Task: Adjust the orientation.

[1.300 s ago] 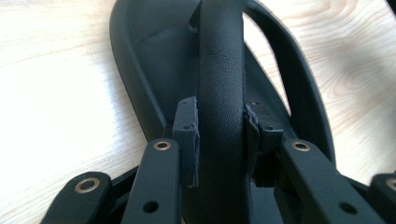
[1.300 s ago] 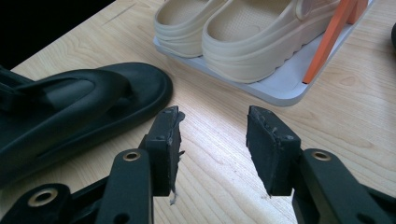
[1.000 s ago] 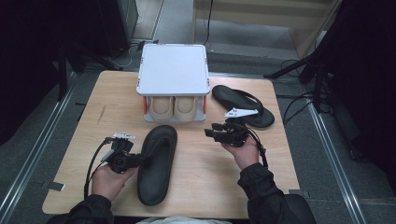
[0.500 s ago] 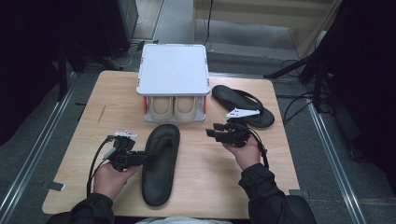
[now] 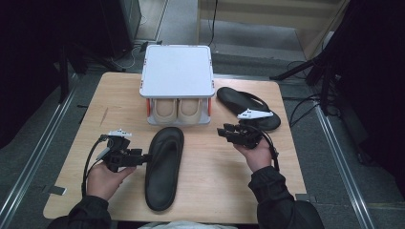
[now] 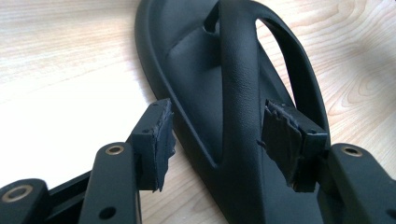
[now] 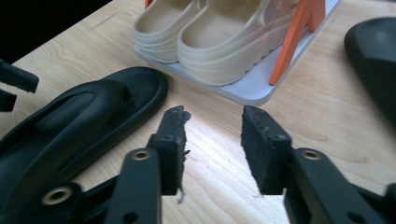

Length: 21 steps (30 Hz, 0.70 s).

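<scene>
Straddling black flip-flop [image 6: 233, 93] strap, left tool [image 6: 217, 140] spread wide; right tool [image 7: 212, 140] spread over bare worktop [image 7: 327, 116].

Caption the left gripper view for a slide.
Open left gripper straddling the strap of a black rubber flip-flop on a pale wooden table.

Between the left gripper's [image 6: 212, 140] worn, ragged foam-like pads [image 6: 156, 135] lies a matt, faintly pebbled black sandal [image 6: 233, 93], probably rubber. Beneath it, a pale, smooth wood-grain table [image 6: 70, 70].
</scene>
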Tool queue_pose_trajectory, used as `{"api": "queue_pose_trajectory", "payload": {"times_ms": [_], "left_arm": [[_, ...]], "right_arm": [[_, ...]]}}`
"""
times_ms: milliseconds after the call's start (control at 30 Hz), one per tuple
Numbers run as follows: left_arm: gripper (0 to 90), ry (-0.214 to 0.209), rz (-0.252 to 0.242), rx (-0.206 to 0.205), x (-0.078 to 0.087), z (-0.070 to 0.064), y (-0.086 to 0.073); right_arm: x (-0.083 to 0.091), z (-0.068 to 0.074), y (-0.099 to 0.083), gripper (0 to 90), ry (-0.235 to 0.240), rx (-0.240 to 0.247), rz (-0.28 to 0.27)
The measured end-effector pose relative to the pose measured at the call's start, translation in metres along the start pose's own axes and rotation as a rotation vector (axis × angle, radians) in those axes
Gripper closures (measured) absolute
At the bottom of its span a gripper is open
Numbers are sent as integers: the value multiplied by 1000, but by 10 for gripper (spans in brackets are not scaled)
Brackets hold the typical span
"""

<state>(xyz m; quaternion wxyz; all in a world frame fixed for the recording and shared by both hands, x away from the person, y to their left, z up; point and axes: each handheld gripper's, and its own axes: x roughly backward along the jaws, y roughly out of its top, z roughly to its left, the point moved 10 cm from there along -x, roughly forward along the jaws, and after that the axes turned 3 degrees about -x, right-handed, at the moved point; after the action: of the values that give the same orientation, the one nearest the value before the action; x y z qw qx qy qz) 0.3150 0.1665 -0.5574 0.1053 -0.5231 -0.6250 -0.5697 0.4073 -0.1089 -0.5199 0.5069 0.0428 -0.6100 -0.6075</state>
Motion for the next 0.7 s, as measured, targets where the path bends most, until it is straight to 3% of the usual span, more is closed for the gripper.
{"api": "queue_pose_trajectory", "payload": {"times_ms": [233,433,700], "left_arm": [[421,-5,-3,-3,2,6,3],[404,-3,0,-15,1,12,6],[404,5,-13,-14,0,20,14]], "right_arm": [[3,-14,-4,760,-15,-30,28],[10,-36,-4,867,-63,-58,29],[11,-68,-4,900,-120,-132,4]]}}
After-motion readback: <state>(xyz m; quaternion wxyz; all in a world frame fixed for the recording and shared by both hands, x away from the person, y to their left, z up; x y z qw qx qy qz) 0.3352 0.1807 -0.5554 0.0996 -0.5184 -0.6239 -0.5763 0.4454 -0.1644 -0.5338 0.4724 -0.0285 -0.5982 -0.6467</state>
